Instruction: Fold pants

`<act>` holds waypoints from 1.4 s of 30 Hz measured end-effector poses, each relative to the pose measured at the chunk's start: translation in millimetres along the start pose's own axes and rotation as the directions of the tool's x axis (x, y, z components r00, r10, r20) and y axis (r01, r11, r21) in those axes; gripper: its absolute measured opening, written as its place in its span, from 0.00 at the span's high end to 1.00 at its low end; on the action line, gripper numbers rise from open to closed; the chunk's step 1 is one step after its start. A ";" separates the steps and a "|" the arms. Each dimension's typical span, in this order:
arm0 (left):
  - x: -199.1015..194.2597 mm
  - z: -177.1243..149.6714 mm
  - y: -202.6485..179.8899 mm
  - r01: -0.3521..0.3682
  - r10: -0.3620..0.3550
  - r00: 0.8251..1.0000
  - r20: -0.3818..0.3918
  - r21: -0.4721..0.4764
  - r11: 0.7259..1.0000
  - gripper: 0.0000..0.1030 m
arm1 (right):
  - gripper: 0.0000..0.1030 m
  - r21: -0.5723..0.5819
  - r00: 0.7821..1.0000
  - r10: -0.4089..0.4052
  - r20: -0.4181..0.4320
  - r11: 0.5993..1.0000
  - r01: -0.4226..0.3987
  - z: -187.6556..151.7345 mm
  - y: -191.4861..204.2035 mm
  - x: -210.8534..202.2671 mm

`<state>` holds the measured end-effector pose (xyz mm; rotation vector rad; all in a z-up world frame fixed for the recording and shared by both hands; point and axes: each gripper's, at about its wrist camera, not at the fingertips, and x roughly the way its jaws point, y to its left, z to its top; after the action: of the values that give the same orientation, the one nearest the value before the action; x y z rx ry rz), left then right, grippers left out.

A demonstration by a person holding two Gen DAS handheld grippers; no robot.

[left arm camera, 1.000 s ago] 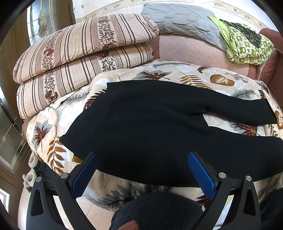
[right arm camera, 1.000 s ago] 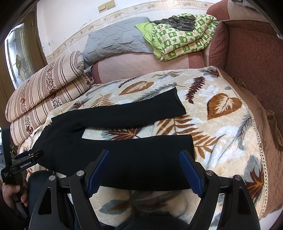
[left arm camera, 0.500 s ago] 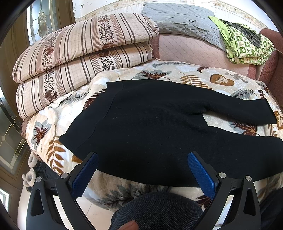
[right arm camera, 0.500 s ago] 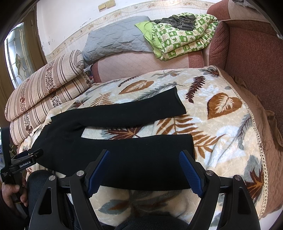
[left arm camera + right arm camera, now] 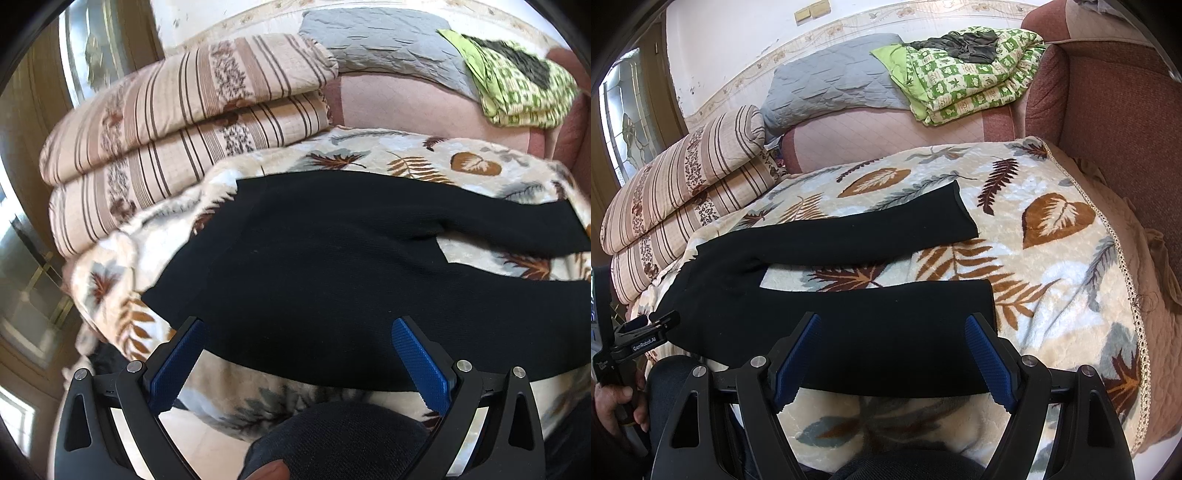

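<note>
Black pants (image 5: pixel 332 266) lie flat on a leaf-patterned blanket (image 5: pixel 406 162), waist at the left, both legs spread apart toward the right. In the right wrist view the pants (image 5: pixel 849 317) show the far leg's cuff (image 5: pixel 960 214) and the near leg's cuff (image 5: pixel 986 306). My left gripper (image 5: pixel 297 358) is open and empty, just in front of the near edge by the waist. My right gripper (image 5: pixel 892 354) is open and empty, over the near leg's lower edge. The left gripper also shows in the right wrist view (image 5: pixel 646 332).
Two striped folded quilts (image 5: pixel 177 125) are stacked at the left. A grey quilt (image 5: pixel 831 85) and a green checked blanket (image 5: pixel 967 70) lie on the sofa back. A red sofa armrest (image 5: pixel 1115 122) stands at the right. My dark-clad knee (image 5: pixel 343 439) is below the grippers.
The left wrist view has shifted slightly and is blurred, so the left gripper is moving a little. The pants and the right gripper have not moved.
</note>
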<state>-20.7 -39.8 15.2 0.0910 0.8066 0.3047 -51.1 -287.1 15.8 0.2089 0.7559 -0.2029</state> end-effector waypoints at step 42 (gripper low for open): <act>-8.9 -7.4 -15.1 -0.066 0.061 0.996 0.066 0.078 0.995 0.01 | 0.21 0.019 1.000 0.007 0.009 1.000 -0.007 -3.2 -7.4 -0.2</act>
<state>-28.3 -57.1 13.4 0.2011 0.7534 0.3281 -55.2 -293.3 12.9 0.2291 0.7445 -0.2041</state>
